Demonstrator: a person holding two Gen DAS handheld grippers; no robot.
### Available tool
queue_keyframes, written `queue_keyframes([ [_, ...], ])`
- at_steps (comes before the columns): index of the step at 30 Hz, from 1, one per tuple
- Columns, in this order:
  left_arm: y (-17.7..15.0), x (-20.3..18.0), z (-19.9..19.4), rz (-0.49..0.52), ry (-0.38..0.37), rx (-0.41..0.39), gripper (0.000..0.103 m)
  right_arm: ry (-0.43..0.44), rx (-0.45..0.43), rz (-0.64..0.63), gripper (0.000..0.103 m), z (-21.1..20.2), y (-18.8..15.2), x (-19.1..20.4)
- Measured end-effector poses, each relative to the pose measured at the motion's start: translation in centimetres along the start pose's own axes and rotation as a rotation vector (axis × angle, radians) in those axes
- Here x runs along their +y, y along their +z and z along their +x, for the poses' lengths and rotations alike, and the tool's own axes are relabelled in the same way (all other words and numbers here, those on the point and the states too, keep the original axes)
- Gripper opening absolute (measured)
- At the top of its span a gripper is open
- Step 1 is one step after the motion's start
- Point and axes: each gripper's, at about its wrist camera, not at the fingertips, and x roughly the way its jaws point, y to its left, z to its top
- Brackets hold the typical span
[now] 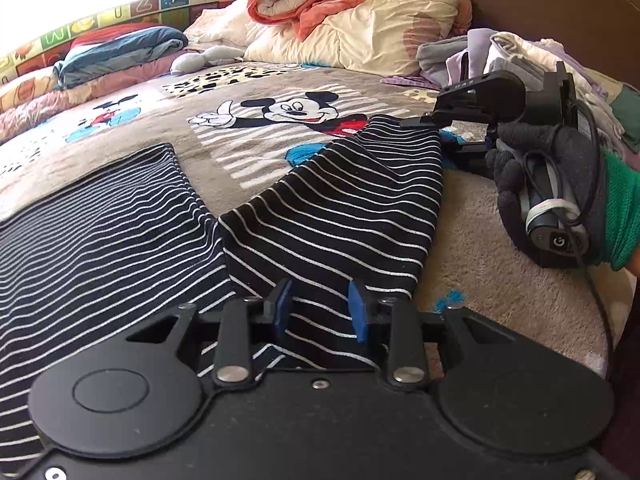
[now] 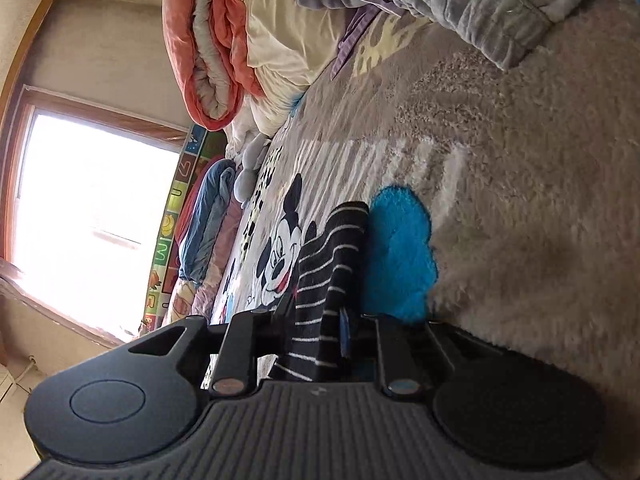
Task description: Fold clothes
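Lying spread on the bed [image 1: 500, 232], the black garment with thin white stripes [image 1: 120, 232] covers the near left of the cartoon-printed blanket [image 1: 280, 92], and one long part of it, a sleeve or leg, runs from the near middle up to the far right. The right tool [image 1: 420, 122], held in a gloved hand [image 1: 548, 152], has its fingers pinched on the far end of that part; its own camera shows striped cloth [image 2: 332, 280] bunched between the narrowed blades. The left tool [image 1: 320, 312] stands with its blue pads [image 1: 357, 312] apart over the near end of the same part, with cloth passing between them; whether the pads touch the fabric I cannot tell from this low angle.

The scene suits a fold of this long part across the body of the garment. To do that well, the right tool should carry its end low and in a smooth arc toward the left, so the stripes stay parallel and the cloth does not twist. The left tool serves best as an anchor, pressing or pinching at the line where the crease is wanted, so the body does not drag along the fuzzy blanket. That pile will likely grip the knit, so lifting clear beats sliding. The heaps of bedding [image 1: 352, 12] and clothes [image 1: 508, 56] on the far side lie well apart from the fold path.
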Motion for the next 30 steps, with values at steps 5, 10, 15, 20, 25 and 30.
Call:
queue_keyframes([
  [5, 0.1, 0.2, 0.1, -0.019, 0.000, 0.002, 0.032, 0.073, -0.149, -0.049, 0.006, -2.4, 0.0, 1.0],
  [10, 0.2, 0.5, 0.1, -0.030, -0.004, 0.002, 0.037, 0.047, -0.118, 0.120, 0.008, -2.8, 1.9, -2.9],
  [15, 0.7, 0.8, -0.6, -0.065, -0.043, -0.020, 0.040, 0.017, -0.100, -0.015, 0.034, -1.9, 1.8, -0.8],
  [20, -0.1, -1.0, -0.3, 0.045, -0.060, 0.028, 0.043, -0.025, -0.075, -0.043, 0.016, -0.5, 2.0, -0.5],
  [25, -0.8, -2.7, -0.6, 0.154, -0.058, 0.028, 0.044, 0.012, -0.047, -0.040, 0.014, 0.0, 2.4, -0.5],
  [30, -0.8, -2.5, -0.7, 0.159, -0.074, 0.036, 0.044, -0.008, -0.123, -0.122, 0.010, -0.7, 3.1, 1.0],
])
